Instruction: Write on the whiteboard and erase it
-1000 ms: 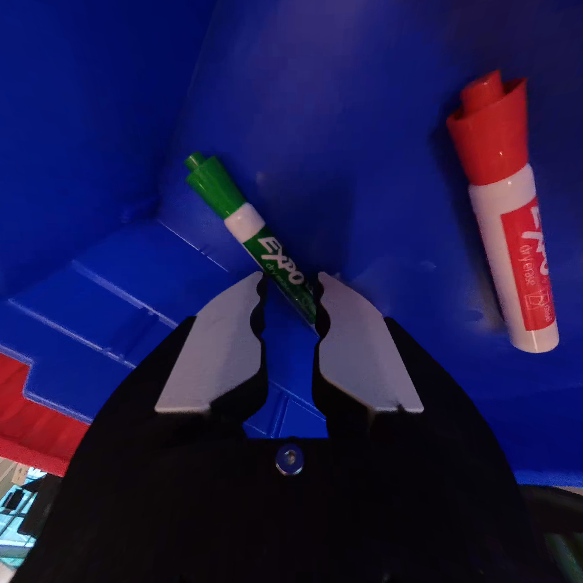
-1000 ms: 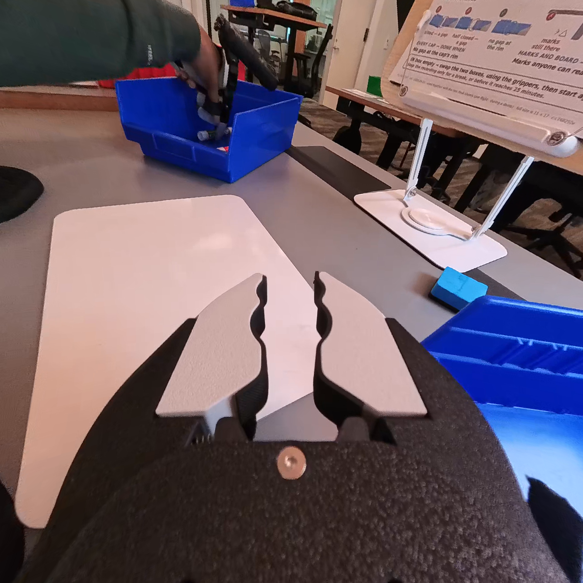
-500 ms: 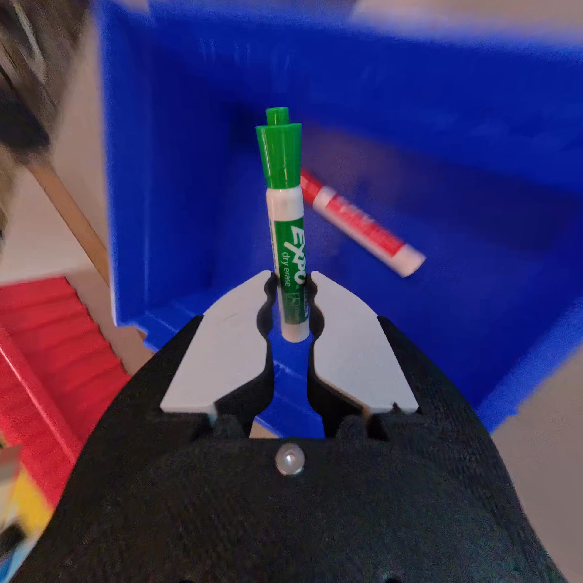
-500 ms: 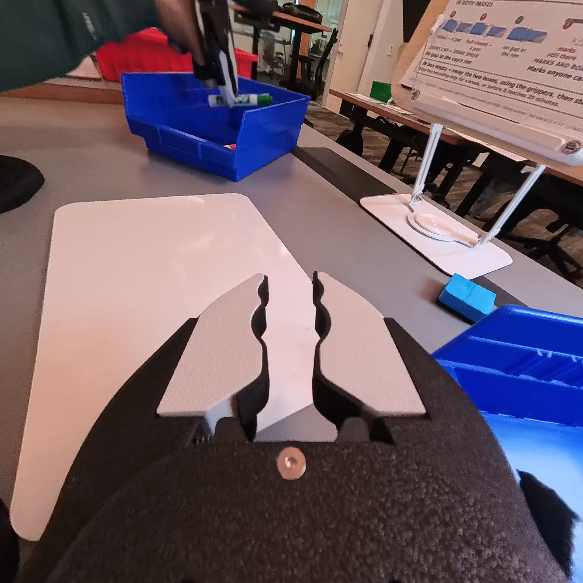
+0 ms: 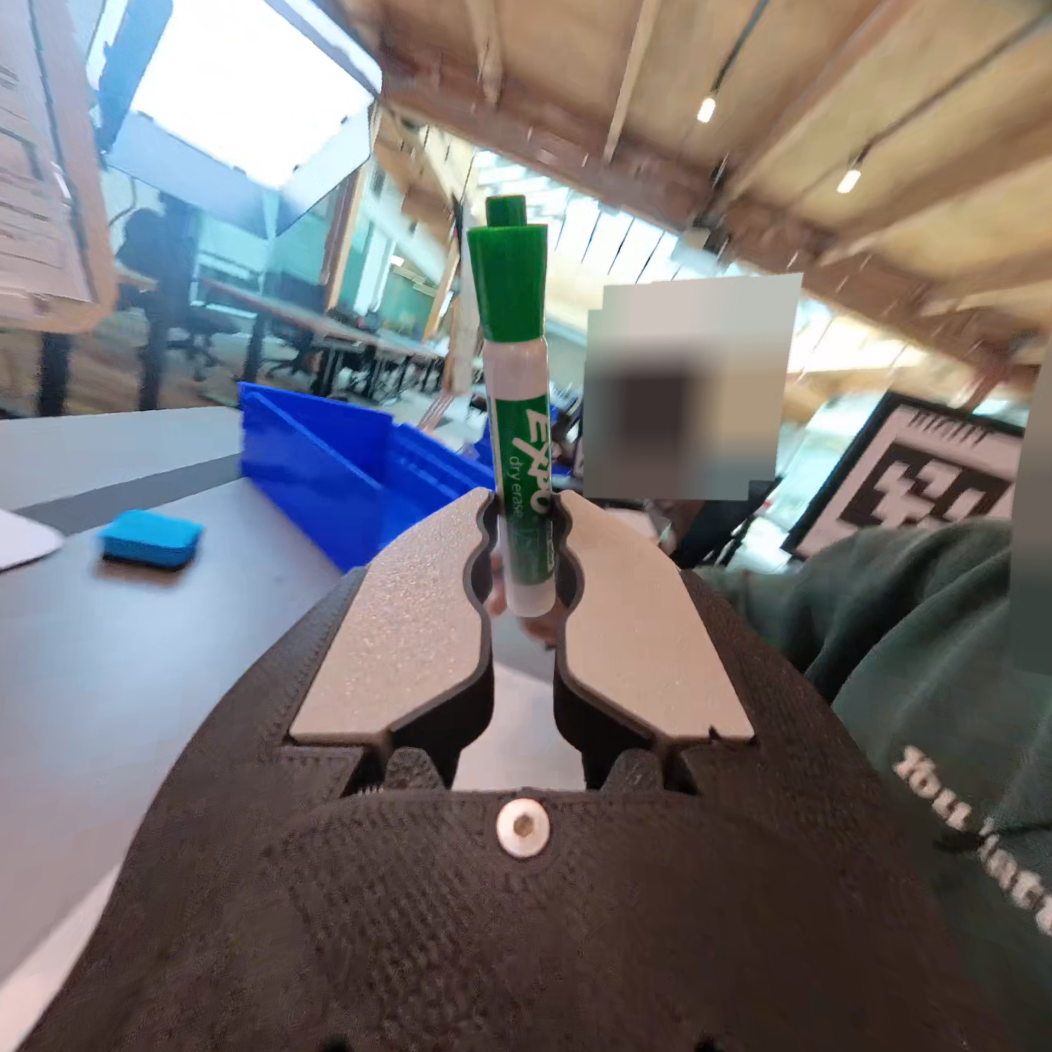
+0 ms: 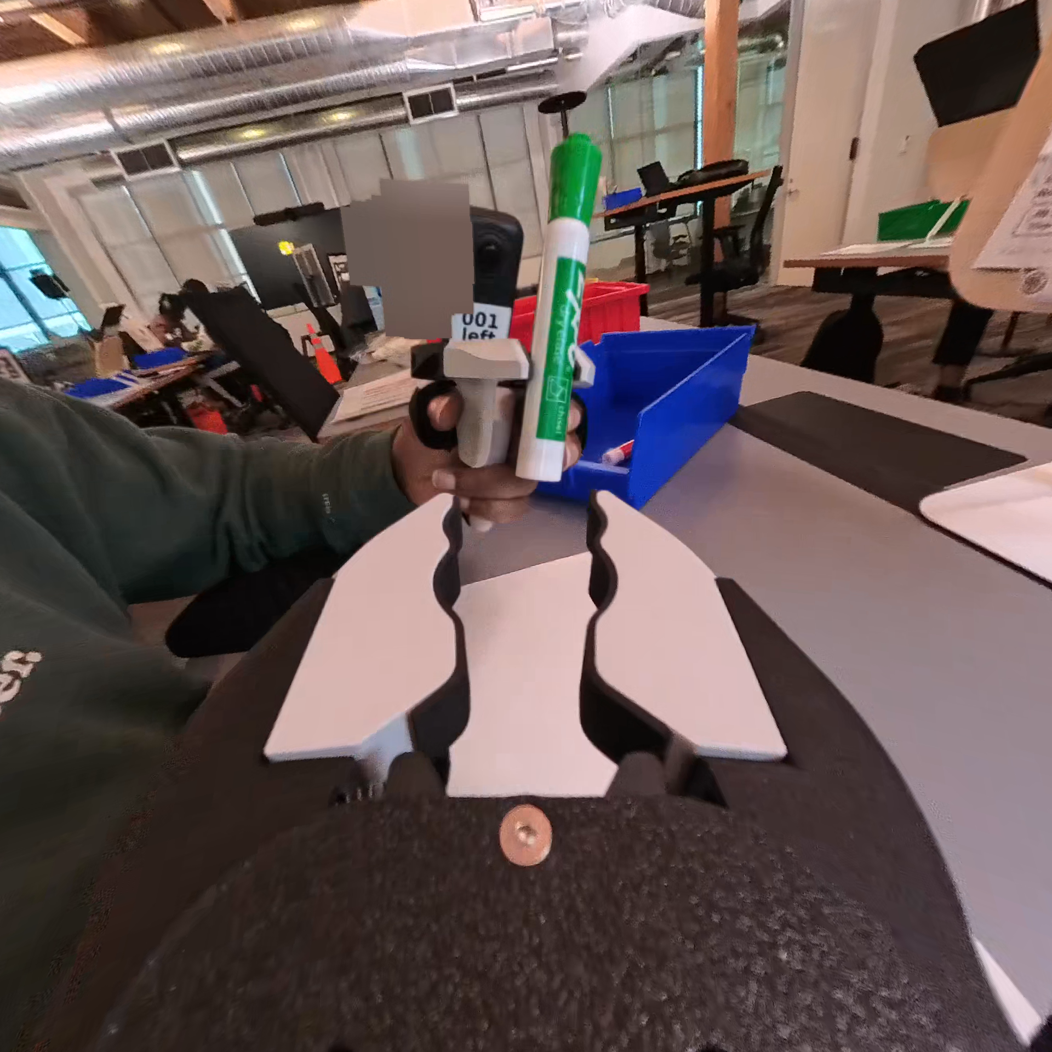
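**Green marker held upright above the table**

Our left gripper [image 5: 525, 512] is closed on the marker [image 5: 519, 410] and grips the lower part of its barrel. The marker stands almost upright, with the green cap on top and the white end just below the fingers [image 5: 398, 615]. In the right wrist view we see the same gripper [image 6: 555, 370] in a hand [image 6: 472, 461] above the table [image 6: 854, 598], with the marker [image 6: 561, 319] a little tilted.

Our right gripper [image 6: 521, 512] is wide open and holds nothing. Between its fingers [image 6: 375, 643] we see the whiteboard [image 6: 524, 654], which lies flat on the table below. A blue bin [image 6: 677, 393] stands behind the marker, and a red marker [image 6: 617, 453] lies inside it. In the left wrist view, a blue eraser [image 5: 151, 538] lies on the table beside another blue bin [image 5: 319, 472].
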`<move>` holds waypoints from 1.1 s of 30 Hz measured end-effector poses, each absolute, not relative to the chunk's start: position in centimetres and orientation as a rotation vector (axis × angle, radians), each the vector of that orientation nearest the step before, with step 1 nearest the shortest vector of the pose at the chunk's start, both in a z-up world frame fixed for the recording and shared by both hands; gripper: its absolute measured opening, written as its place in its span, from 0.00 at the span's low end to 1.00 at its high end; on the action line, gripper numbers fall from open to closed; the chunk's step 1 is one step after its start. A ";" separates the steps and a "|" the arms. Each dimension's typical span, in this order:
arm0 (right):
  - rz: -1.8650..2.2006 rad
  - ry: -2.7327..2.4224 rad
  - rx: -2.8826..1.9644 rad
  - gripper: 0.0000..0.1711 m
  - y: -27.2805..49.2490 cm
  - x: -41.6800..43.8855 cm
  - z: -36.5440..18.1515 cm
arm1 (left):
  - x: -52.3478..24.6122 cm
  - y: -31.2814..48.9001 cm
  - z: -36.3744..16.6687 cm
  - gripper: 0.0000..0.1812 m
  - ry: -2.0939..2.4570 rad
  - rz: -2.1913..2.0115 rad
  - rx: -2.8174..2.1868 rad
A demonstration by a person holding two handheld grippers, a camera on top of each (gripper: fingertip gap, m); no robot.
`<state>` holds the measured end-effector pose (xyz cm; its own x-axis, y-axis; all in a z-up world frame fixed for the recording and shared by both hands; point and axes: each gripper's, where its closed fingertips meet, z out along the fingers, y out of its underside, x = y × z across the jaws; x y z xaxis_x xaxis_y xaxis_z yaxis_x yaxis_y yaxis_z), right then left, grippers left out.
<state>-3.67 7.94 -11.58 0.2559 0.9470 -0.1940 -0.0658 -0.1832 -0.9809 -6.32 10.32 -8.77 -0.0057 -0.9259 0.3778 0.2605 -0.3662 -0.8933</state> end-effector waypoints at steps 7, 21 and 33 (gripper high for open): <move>1.175 -0.850 -1.395 0.22 7.7 -5.5 -13.0 | -4.5 8.1 -9.6 0.10 0.651 -1.711 -1.190; 1.012 -1.180 -1.506 0.12 6.8 -0.9 -15.3 | -6.6 8.5 -13.3 0.20 1.024 -1.423 -1.340; 1.131 -1.201 -1.606 0.12 6.6 -0.6 -17.5 | -5.8 5.9 -19.1 0.00 1.418 -1.198 -1.428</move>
